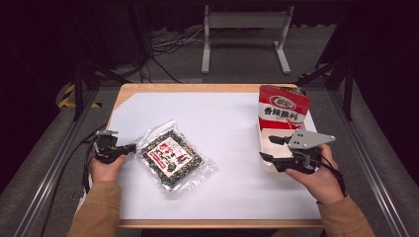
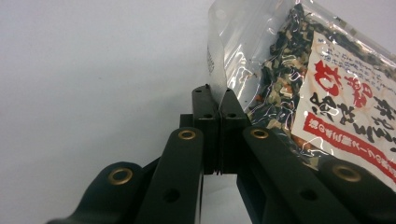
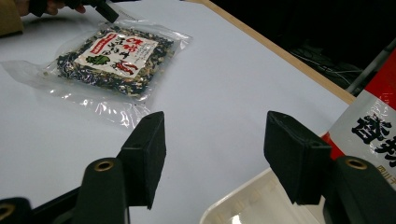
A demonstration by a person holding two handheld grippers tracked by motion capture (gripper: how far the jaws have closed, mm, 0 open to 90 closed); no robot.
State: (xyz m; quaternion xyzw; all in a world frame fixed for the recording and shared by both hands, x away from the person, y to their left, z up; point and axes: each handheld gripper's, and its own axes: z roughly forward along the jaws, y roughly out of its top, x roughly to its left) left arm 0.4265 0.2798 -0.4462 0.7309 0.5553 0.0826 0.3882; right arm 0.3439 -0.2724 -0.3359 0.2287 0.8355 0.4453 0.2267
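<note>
A clear bag of dried dark mix (image 1: 173, 157) with a red and white label lies flat on the white sheet, left of centre. My left gripper (image 1: 132, 147) is at its left corner. In the left gripper view the jaws (image 2: 215, 91) stand pressed together, with the bag's (image 2: 299, 79) clear plastic edge pinched between them. My right gripper (image 1: 267, 147) is open at the right, over the near left corner of a white tray (image 1: 265, 165). Nothing sits between its pads (image 3: 215, 140). The right gripper view shows the bag (image 3: 112, 58) farther off, with the left gripper (image 3: 105, 9) at its far corner.
A red and white seasoning packet (image 1: 282, 109) stands upright in the white tray (image 3: 243, 205) at the table's right edge, also seen as the packet (image 3: 373, 121) beside my right jaw. The white sheet (image 1: 222, 123) covers the wooden table. Cables and a metal stand lie on the floor beyond.
</note>
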